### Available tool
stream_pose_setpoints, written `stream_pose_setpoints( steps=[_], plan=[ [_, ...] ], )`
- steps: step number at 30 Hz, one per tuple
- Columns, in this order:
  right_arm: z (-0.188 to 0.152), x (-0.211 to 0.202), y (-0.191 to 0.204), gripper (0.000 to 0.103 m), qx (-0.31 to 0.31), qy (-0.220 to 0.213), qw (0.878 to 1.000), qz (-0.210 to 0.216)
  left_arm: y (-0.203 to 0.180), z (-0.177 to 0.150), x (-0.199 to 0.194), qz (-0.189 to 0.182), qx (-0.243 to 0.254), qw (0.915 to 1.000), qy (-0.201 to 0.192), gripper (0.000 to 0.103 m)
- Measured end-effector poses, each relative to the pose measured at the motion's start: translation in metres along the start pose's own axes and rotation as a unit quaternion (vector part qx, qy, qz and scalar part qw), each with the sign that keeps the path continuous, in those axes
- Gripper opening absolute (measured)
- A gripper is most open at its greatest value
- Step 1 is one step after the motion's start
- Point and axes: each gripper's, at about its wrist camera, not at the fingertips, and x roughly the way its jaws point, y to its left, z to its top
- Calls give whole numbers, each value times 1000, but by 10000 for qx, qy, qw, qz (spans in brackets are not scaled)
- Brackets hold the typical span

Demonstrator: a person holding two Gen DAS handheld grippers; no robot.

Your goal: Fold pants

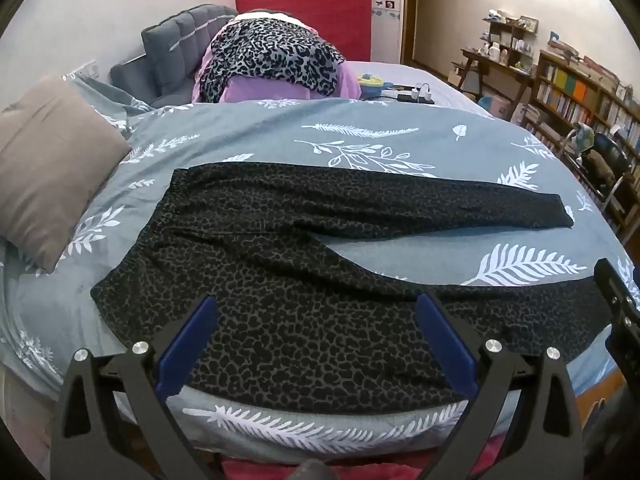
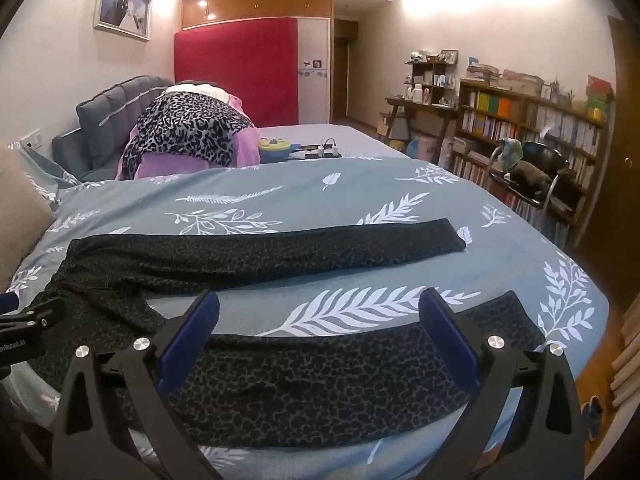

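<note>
Dark leopard-print pants [image 1: 280, 264] lie flat on the grey-blue leaf-print bedspread [image 1: 360, 128], waistband at the left, both legs spread apart toward the right. My left gripper [image 1: 316, 308] is open and empty, just above the near hip and thigh. My right gripper [image 2: 320, 304] is open and empty, above the near leg [image 2: 320, 384], close to its cuff [image 2: 512, 316]. The far leg [image 2: 280, 248] lies straight across the bed. The right gripper's body [image 1: 616, 300] shows at the right edge of the left wrist view.
A beige pillow [image 1: 48, 160] lies at the left. A pile of leopard and purple bedding [image 1: 272, 60] sits by the grey headboard [image 1: 176, 44]. A toy and power strip [image 1: 384, 88] lie beyond. Bookshelves [image 2: 532, 128] and a chair [image 2: 532, 176] stand at the right.
</note>
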Motion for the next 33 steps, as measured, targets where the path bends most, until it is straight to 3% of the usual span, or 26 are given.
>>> stream_pose_setpoints(
  steps=[22, 33],
  plan=[
    [-3, 2, -1, 100, 90, 163, 9996, 231, 6, -4, -3, -230, -84, 9997, 75, 98],
    [-7, 8, -5, 100, 172, 286, 9988, 364, 12, -2, 1, 81, -95, 9999, 37, 98]
  ],
)
